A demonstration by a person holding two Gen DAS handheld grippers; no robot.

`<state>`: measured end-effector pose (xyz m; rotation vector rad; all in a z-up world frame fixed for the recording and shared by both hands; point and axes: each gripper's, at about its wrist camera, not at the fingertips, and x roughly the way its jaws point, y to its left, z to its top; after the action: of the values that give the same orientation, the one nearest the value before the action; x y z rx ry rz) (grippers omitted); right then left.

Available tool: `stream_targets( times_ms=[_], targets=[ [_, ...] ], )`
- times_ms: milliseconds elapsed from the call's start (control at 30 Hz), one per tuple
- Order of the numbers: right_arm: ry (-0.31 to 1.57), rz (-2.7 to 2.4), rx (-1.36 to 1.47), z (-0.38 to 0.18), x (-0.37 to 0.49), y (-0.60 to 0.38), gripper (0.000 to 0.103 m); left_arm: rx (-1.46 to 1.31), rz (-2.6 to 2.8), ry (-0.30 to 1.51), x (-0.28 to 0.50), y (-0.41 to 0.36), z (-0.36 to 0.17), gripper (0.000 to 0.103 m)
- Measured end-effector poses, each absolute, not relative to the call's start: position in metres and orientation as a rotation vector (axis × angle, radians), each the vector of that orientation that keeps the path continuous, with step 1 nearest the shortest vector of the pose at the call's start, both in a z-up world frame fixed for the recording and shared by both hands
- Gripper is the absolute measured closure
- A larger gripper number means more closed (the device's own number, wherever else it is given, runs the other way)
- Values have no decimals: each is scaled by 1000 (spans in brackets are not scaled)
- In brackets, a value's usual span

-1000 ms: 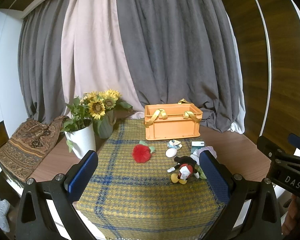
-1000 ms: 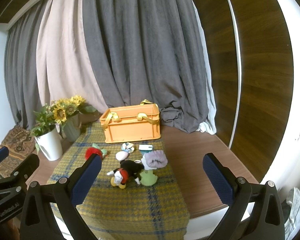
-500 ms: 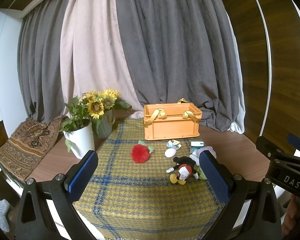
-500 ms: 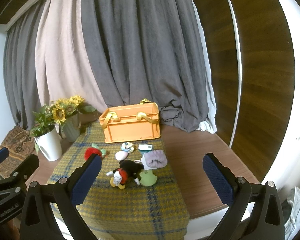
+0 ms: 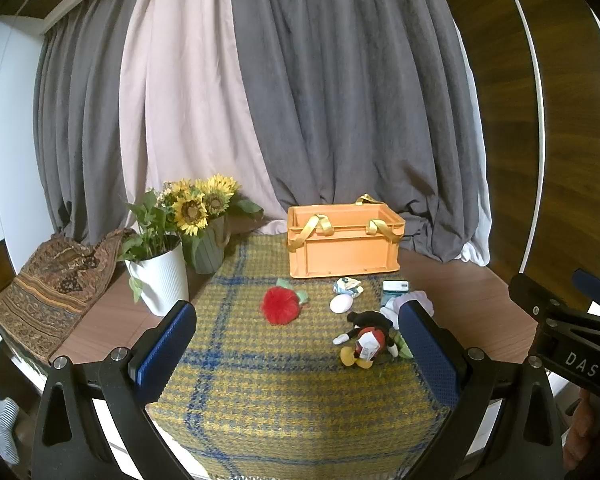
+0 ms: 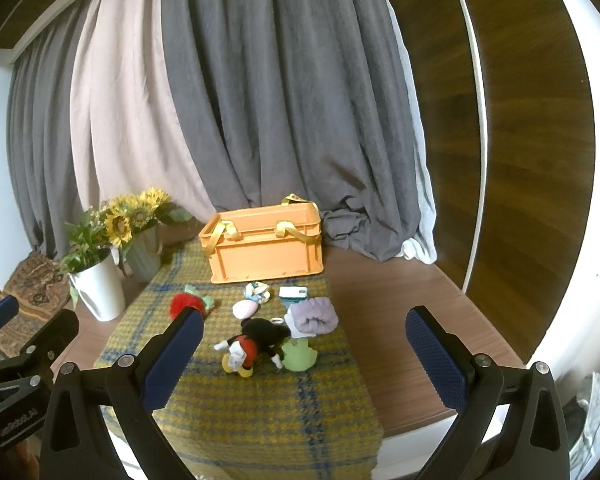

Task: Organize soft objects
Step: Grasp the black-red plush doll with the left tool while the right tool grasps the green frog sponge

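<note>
**Both Grippers Poised Over a Scatter of Soft Toys**

While both tools hang short of the table's near edge, the left gripper [image 5: 296, 354] and right gripper [image 6: 304, 354] each stand with jaws spread wide and nothing between them. Nearest on the plaid cloth [image 5: 260, 392] lies the mouse plush [image 6: 256, 344], touching a pale green toy [image 6: 298, 356] and a lilac fuzzy piece [image 6: 314, 316]. Beyond these sit a white egg-shaped toy [image 5: 341, 303], a red pom-pom [image 5: 280, 309], a small patterned bundle [image 5: 348, 286] and a small teal-and-white item [image 5: 395, 287]. Farthest stands the orange crate [image 5: 342, 246], which is probably the destination.

Starting with the plush seems sensible: come down over its body, close gently, lift clear of its neighbours.

Only the right wrist view shows the green toy whole; in the left view a finger hides most of it. Neither view shows the crate's floor.
</note>
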<state>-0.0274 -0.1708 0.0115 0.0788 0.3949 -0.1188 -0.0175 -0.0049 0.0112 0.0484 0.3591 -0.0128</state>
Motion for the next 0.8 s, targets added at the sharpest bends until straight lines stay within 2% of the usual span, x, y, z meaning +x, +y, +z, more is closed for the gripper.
stream_targets(
  times_ms=[567, 733, 800],
  targets=[
    [497, -130, 126, -29, 33, -192, 1, 136, -127, 441, 48, -30, -33, 1],
    [554, -126, 153, -53, 62, -200, 1, 167, -178, 488, 79, -38, -58, 6],
    [575, -125, 154, -65, 76, -200, 5, 175, -200, 508, 89, -40, -69, 9]
  ],
)
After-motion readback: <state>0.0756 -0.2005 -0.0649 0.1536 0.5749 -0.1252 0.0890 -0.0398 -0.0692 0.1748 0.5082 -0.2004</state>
